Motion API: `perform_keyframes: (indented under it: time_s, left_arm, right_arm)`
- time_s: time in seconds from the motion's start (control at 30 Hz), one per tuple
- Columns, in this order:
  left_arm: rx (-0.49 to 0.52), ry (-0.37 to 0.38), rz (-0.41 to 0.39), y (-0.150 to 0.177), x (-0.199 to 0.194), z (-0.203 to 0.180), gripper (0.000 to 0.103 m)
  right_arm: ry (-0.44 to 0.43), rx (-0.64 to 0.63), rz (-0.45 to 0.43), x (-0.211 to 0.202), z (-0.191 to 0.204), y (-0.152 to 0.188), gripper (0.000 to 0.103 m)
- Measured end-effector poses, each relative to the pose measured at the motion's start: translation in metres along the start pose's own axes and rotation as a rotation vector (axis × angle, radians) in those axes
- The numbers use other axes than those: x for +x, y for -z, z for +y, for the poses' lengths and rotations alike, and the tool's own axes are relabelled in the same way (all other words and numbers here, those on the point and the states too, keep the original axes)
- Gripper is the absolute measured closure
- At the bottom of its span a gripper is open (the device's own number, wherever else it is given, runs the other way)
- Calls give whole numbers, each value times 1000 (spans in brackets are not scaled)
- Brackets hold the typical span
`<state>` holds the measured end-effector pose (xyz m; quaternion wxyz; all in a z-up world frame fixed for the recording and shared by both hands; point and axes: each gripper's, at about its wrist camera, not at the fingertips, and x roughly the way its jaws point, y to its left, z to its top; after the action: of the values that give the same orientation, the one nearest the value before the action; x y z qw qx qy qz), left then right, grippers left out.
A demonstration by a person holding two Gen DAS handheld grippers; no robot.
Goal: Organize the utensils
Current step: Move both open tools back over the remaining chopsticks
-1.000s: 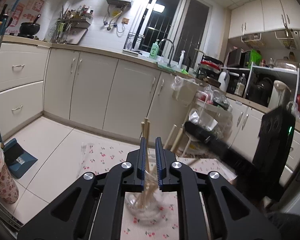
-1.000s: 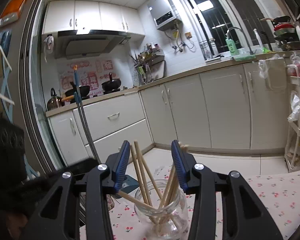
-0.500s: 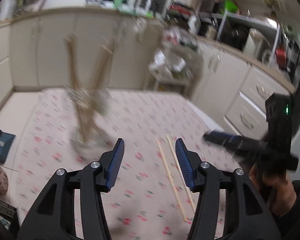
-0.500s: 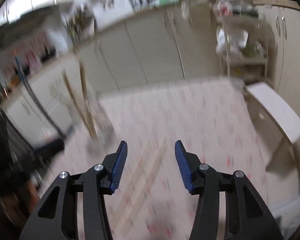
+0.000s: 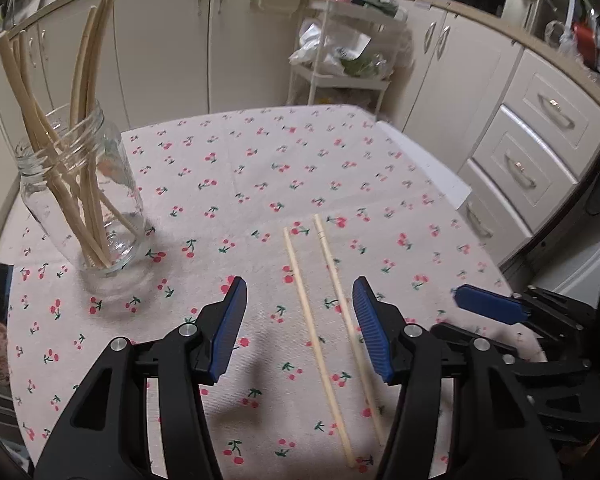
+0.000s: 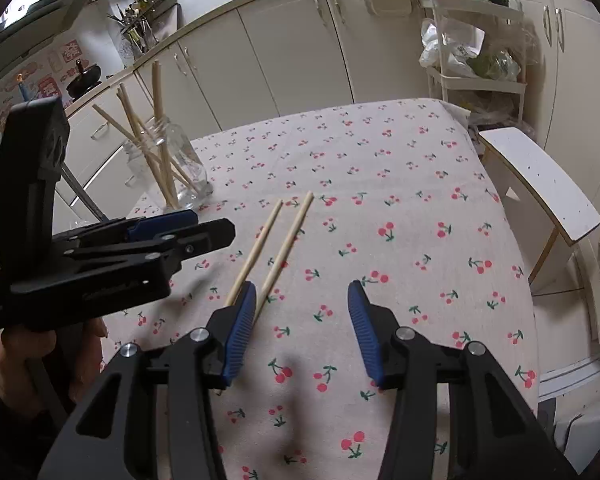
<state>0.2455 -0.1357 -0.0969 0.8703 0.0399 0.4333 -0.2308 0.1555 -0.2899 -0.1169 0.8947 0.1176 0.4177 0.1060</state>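
We hold our left gripper (image 5: pixel 300 300) released above two loose chopsticks (image 5: pixel 320 320) lying side by side on the cherry-print tablecloth (image 5: pixel 240 168). Our right gripper (image 6: pixel 302 304) hangs released just beside them. More chopsticks stand in the glass jar (image 5: pixel 80 204).

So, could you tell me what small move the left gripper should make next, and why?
Probably lower the left gripper and close on one of the two chopsticks lying loose on the tablecloth: its jaws are open and empty above them, and the rest already stand in the glass jar.
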Motion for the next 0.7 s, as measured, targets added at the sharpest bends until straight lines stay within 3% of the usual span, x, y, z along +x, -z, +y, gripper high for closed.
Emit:
perform_keyframes:
  time_s: [0.57,0.7]
  left_arm:
    - [6,-65,119,12,32,11,51]
    - [-24,-51,112,13,26,19,51]
  right_arm:
    - [2,-13,32,7,1,5,55]
    - [2,-11,31,7,1,5,55]
